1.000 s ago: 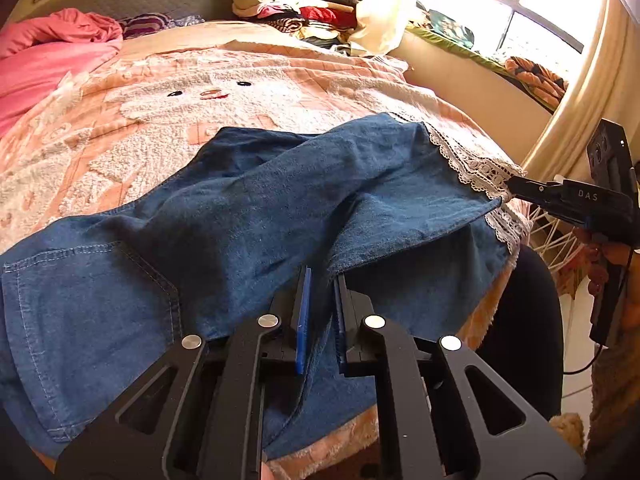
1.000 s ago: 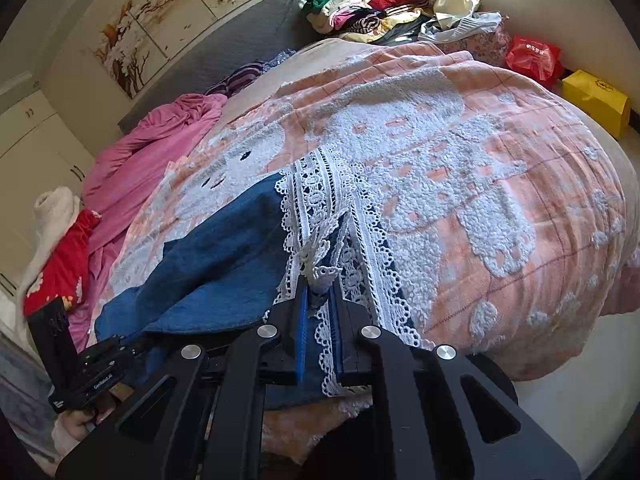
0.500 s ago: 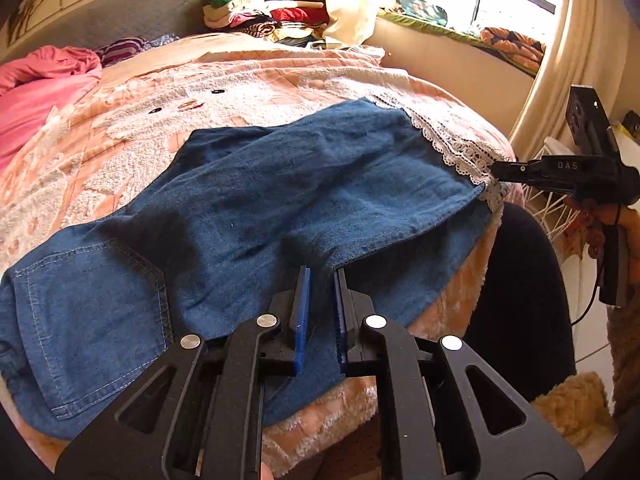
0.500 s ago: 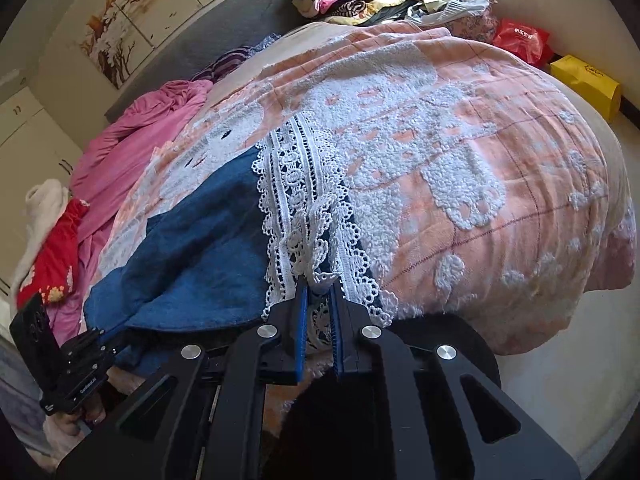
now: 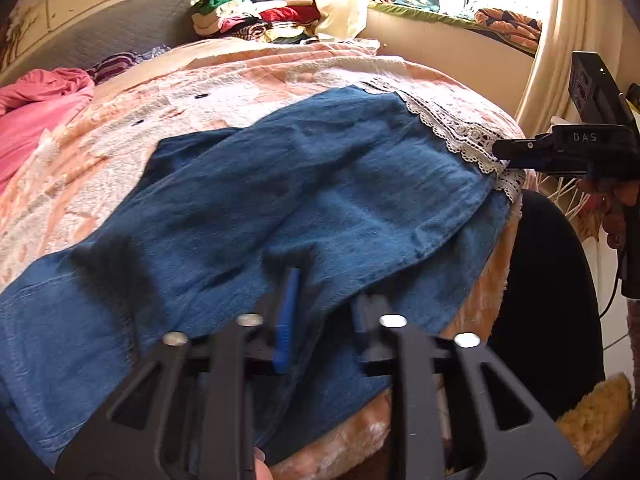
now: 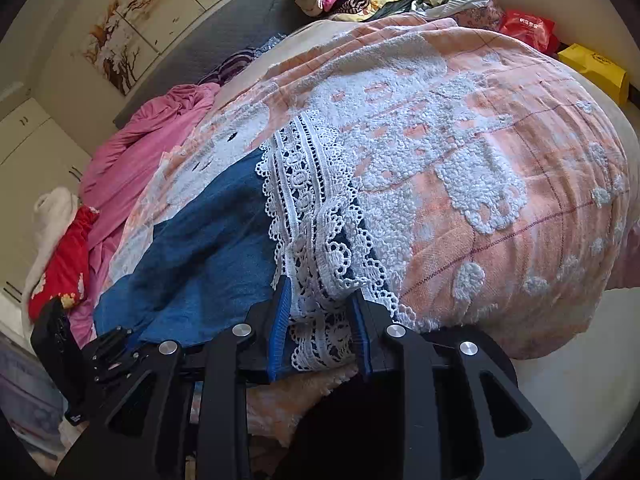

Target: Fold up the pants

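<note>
Two jaws sets part-open: left hand-held gripper [image 5: 324, 316] w/ pants [image 5: 280, 200] denim between, right hand-held gripper [image 6: 320, 320] opening round lace hem [image 6: 316, 216]. Pants on bed [image 6: 500, 220], near edge; clothes pile [image 5: 256, 16] far.

One pair of denim pants [image 5: 280, 208], two claws, one bedspread [image 6: 500, 140].

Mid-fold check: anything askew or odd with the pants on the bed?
Yes. The pants legs are not lined up: the lower layer pokes out past the upper leg's edge near the edge of the bed, and the lace hem lies bunched between the opening jaws of the right gripper.
</note>
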Available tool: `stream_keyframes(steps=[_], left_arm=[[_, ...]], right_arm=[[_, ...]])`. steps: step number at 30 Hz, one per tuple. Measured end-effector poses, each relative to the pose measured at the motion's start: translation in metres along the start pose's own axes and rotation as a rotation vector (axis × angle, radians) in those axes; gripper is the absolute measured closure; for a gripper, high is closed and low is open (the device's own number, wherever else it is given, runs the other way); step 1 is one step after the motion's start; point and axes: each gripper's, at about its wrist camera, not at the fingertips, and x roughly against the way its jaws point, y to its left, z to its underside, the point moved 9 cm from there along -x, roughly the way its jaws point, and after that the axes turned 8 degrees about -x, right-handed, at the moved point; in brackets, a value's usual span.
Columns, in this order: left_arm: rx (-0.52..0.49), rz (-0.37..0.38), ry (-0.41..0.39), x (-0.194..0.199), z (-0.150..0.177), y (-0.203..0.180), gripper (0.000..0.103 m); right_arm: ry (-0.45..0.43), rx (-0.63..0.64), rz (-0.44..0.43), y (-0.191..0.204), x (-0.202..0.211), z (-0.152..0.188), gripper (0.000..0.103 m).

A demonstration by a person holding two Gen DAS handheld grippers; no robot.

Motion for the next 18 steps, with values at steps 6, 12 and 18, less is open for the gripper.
stream_keyframes(steps=[6, 12, 18], left_arm=[[0.008, 0.076, -0.026, 0.030, -0.001, -0.010, 0.102], [-0.065, 0.073, -0.001, 0.035, 0.009, -0.024, 0.102], [-0.073, 0.073, 0.051, 0.020, 0.022, -0.029, 0.100]], right_arm=[[-0.048, 0.055, 0.018, 0.000, 0.022, -0.003, 0.090], [-0.008, 0.077, 0.072, -0.007, 0.022, 0.010, 0.090], [0.000, 0.086, 0.113, -0.013, 0.023, 0.014, 0.090]])
